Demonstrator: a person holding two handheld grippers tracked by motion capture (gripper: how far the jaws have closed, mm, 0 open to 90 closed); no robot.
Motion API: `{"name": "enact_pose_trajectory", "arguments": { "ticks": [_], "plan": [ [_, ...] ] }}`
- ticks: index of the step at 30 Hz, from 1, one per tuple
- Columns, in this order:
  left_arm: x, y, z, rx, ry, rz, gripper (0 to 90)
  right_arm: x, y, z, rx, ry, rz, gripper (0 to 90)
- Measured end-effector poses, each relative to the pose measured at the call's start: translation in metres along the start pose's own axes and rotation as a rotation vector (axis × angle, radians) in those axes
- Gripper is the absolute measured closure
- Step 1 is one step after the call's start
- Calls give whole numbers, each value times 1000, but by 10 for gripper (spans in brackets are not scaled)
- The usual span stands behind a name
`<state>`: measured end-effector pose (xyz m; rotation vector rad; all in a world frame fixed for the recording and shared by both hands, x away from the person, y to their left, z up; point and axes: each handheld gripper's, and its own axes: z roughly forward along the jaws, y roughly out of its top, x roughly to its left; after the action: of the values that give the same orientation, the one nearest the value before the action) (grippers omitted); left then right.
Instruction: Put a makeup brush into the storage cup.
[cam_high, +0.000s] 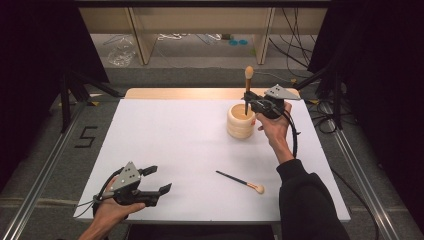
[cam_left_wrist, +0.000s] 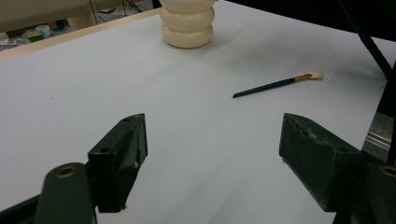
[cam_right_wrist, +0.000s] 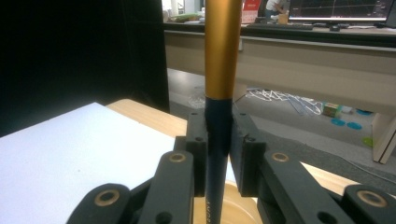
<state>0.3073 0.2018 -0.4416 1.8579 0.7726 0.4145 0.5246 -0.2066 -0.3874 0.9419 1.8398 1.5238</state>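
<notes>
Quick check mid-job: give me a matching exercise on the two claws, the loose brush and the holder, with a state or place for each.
Things:
1. left claw
2. right claw
3. loose brush
4. holder

States:
A. ribbed, cream, standing on the table's far side
B. open, nothing between the jaws
C. lying flat on the table
D. shut on an upright brush above the holder

Pairs: 1-B, 2-D, 3-C, 4-A
</notes>
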Motion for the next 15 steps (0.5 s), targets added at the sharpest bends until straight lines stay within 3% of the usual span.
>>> {"name": "enact_pose_trajectory", "arguments": {
  "ticks": [15],
  "plan": [
    [0, 0, 1, -3, -9, 1, 236, -2, -13, 7, 46, 5, 16, 797]
  ]
}}
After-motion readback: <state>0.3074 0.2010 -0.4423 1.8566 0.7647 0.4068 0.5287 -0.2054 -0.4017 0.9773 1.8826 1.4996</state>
